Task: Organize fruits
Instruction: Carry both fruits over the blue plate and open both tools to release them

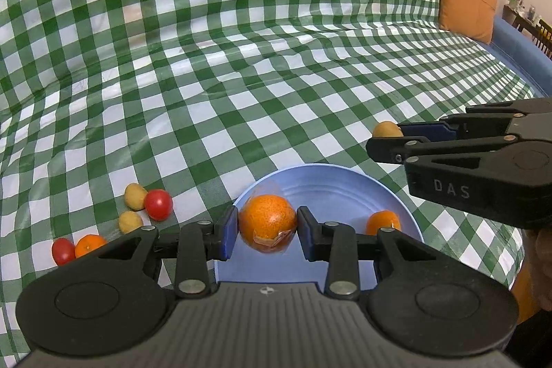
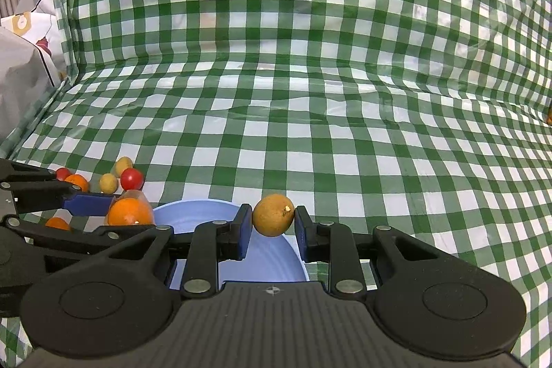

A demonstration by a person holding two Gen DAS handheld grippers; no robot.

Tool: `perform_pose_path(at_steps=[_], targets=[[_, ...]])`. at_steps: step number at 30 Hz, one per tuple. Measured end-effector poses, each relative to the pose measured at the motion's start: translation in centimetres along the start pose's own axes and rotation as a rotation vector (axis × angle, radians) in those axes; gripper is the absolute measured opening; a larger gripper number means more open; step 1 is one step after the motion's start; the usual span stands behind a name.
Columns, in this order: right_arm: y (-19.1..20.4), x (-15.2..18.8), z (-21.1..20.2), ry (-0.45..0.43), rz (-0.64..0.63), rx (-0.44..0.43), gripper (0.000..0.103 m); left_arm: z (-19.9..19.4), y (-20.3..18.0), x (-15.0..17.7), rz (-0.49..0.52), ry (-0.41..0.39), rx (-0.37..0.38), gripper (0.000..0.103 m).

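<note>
The far cloth (image 1: pixel 276 40) is left open for passage. The plate (image 1: pixel 331 185) is crowded from above by both grippers, left (image 1: pixel 267 228) and right (image 2: pixel 272 221), each closed on a fruit. Left of the plate, the way is blocked by loose fruit (image 1: pixel 148 202).

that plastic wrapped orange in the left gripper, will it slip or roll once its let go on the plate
The wrapped orange is round, so it will probably roll on the blue plate until the raised rim or the small orange stops it. Its loose, crinkled film looks slick, so the left gripper may hold it less surely than bare peel.
</note>
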State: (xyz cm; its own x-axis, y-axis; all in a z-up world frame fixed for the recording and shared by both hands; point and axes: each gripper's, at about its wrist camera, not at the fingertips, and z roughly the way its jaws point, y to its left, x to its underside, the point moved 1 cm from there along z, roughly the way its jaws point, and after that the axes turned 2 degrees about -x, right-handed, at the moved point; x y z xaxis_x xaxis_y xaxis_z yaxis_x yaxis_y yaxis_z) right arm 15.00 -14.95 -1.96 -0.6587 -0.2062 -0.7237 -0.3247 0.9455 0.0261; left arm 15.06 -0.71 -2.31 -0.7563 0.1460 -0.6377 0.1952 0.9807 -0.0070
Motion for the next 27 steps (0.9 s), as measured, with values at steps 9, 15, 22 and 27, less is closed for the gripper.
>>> perform_pose_path(at_steps=[9,15,22,27], targets=[[-0.1,-0.1,0.3,0.008,0.008,0.008,0.028,0.3,0.8,0.0,-0.018,0.021,-0.025,0.04],[-0.4,-0.2,0.5,0.013,0.018,0.013,0.028,0.4,1.0,0.0,-0.032,0.03,-0.016,0.04],[-0.2,-0.1,0.7,0.028,0.013,0.005,0.028,0.4,0.3,0.0,-0.015,0.036,0.007,0.04],[0.0,-0.1,0.9,0.038,0.003,-0.002,0.028,0.6,-0.3,0.3,0.021,0.053,0.034,0.04]])
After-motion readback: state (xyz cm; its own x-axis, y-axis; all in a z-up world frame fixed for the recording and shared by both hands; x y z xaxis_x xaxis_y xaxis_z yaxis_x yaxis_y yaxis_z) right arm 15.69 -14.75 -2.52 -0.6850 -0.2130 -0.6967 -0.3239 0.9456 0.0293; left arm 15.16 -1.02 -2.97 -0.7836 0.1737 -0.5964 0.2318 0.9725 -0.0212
